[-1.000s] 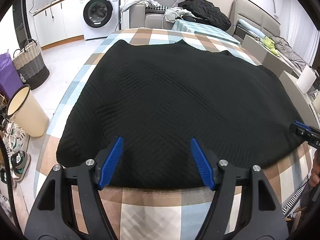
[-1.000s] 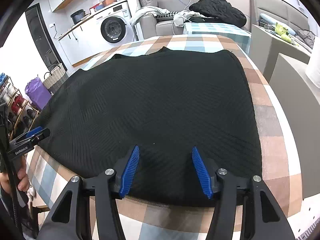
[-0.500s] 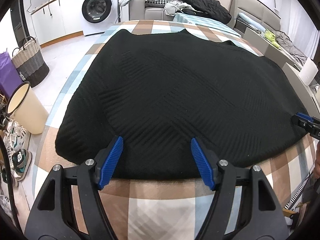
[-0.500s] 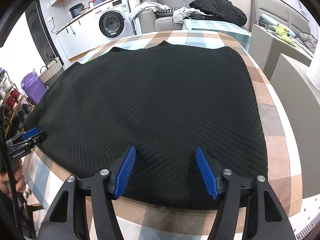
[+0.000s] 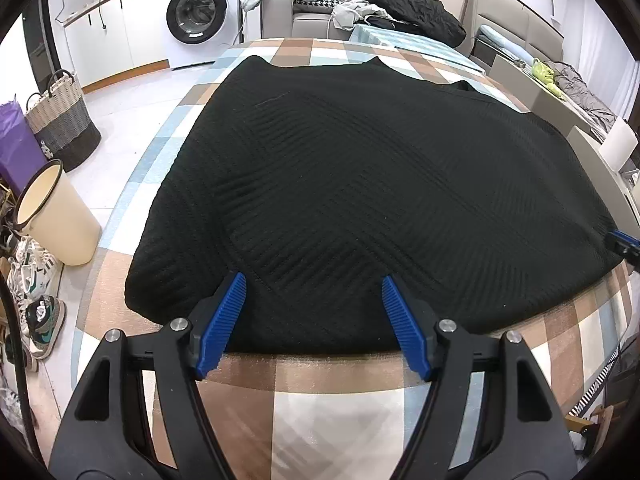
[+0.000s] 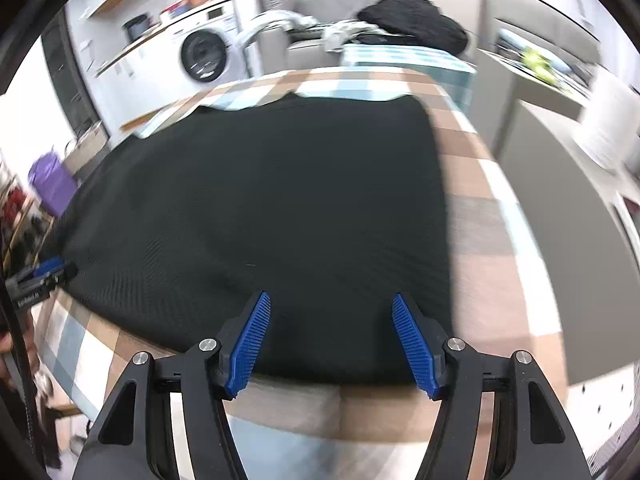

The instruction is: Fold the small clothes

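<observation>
A black ribbed knit garment (image 5: 372, 184) lies spread flat on a checked tablecloth (image 5: 328, 404). My left gripper (image 5: 313, 278) is open over the garment's near hem, toward its left corner, with nothing pinched between its blue pads. My right gripper (image 6: 330, 296) is open over the same hem near the garment's (image 6: 260, 208) right corner, also with nothing pinched; this view is blurred by motion. Each gripper shows at the edge of the other's view: the right gripper (image 5: 624, 242) at the far right, the left gripper (image 6: 44, 276) at the far left.
On the floor to the left stand a cream bin (image 5: 56, 216), a woven basket (image 5: 60, 120) and several shoes (image 5: 40, 312). A washing machine (image 5: 198, 12) and a sofa piled with clothes (image 5: 408, 12) are behind the table. Grey furniture (image 6: 560, 200) stands close on the right.
My right gripper has slid right along the near hem toward the garment's right corner, and its jaws have spread a little. The left gripper has held its place and stayed open.
</observation>
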`<action>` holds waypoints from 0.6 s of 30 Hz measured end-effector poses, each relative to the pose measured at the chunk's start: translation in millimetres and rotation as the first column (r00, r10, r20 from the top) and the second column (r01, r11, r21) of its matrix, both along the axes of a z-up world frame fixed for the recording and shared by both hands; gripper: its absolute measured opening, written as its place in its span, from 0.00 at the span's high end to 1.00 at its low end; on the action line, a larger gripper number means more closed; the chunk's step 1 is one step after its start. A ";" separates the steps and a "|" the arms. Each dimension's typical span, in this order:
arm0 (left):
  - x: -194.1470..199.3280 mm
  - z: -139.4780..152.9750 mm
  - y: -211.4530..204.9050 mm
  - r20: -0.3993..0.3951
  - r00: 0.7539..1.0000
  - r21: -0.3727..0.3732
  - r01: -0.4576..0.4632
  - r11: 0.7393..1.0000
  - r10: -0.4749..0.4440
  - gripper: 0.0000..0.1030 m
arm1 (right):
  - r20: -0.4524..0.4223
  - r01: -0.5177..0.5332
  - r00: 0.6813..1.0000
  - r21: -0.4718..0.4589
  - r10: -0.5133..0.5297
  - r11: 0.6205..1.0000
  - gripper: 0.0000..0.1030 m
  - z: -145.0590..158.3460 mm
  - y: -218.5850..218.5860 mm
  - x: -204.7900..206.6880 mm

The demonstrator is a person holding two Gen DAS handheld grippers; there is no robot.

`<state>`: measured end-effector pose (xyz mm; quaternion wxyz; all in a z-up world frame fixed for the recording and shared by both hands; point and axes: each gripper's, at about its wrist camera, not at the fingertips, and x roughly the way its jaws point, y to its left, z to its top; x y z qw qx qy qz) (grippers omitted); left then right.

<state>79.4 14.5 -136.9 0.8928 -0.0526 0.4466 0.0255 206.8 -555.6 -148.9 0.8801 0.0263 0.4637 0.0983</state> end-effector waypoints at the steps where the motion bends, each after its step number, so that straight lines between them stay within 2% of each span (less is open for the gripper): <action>1: 0.0 0.0 0.0 0.000 1.000 0.001 0.000 1.000 0.000 0.34 | -0.003 0.020 1.000 0.021 -0.020 1.000 0.37 0.6 -8.7 -1.5; 3: 0.5 0.0 0.1 0.000 1.000 0.002 -0.003 1.000 0.003 0.33 | -0.017 0.069 0.998 0.060 -0.068 0.996 0.37 -0.5 -24.4 -2.6; 7: 1.0 0.4 -2.1 -0.003 1.000 0.006 -0.005 1.000 0.005 0.33 | -0.047 0.129 0.991 0.065 -0.126 0.990 0.37 -8.7 -38.8 -0.5; 9: 0.9 0.4 -2.0 -0.002 1.000 0.005 -0.005 1.000 0.005 0.32 | -0.069 0.127 0.990 0.088 -0.121 0.988 0.37 -15.5 -39.6 2.8; 15: 0.9 1.1 -2.0 -0.003 1.000 0.004 -0.005 1.000 0.005 0.32 | -0.049 0.100 0.994 0.057 -0.097 0.993 0.37 -16.5 -24.9 6.5; 18: 1.1 0.9 -2.7 -0.002 1.000 0.005 -0.007 1.000 0.007 0.32 | -0.047 0.094 0.995 0.049 -0.092 0.994 0.43 -17.1 -23.5 5.5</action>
